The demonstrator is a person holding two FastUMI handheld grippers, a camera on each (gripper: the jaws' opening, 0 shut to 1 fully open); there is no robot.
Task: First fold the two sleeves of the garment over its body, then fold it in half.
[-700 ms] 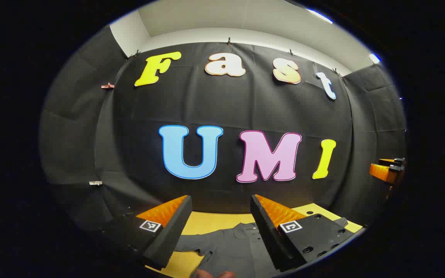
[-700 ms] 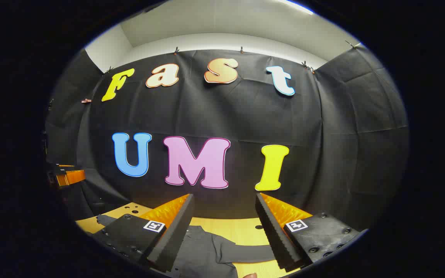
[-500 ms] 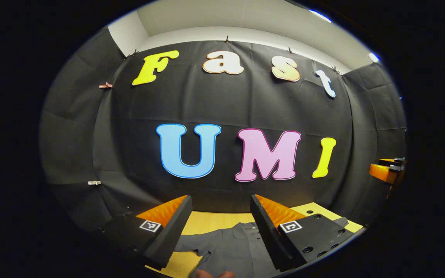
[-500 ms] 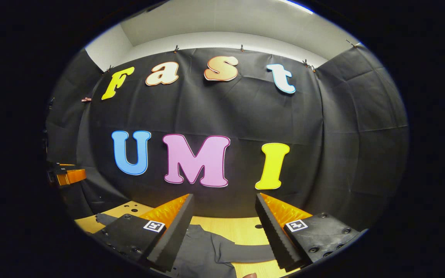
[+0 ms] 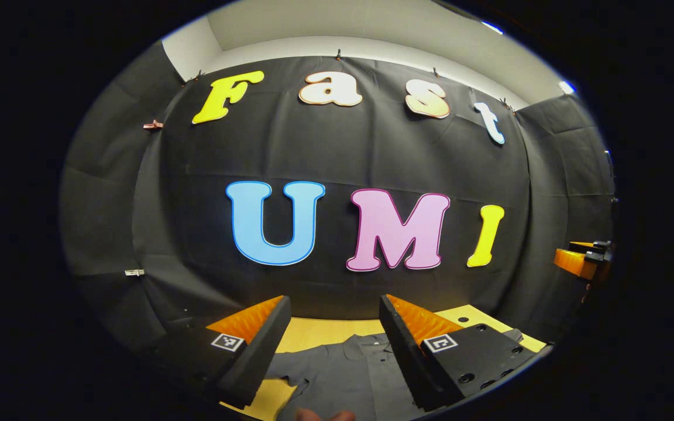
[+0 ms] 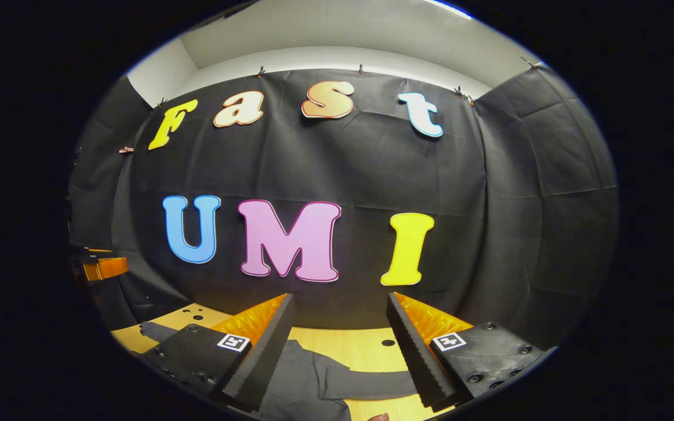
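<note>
Both grippers are held up high above the table (image 5: 313,330), likely so the person can look at the shirt before grabbing it. The left gripper (image 5: 334,327) is wide open and holds nothing. The right gripper (image 6: 340,324) is wide open and empty too. The dark grey shirt (image 5: 343,374) lies flat on the yellow table, near its front edge. One sleeve (image 6: 372,383) sticks out sideways, not folded yet.

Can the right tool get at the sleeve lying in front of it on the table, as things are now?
Probably yes. The right tool is open and above the table, and the sleeve of the garment lies flat below it with nothing between them.
</note>
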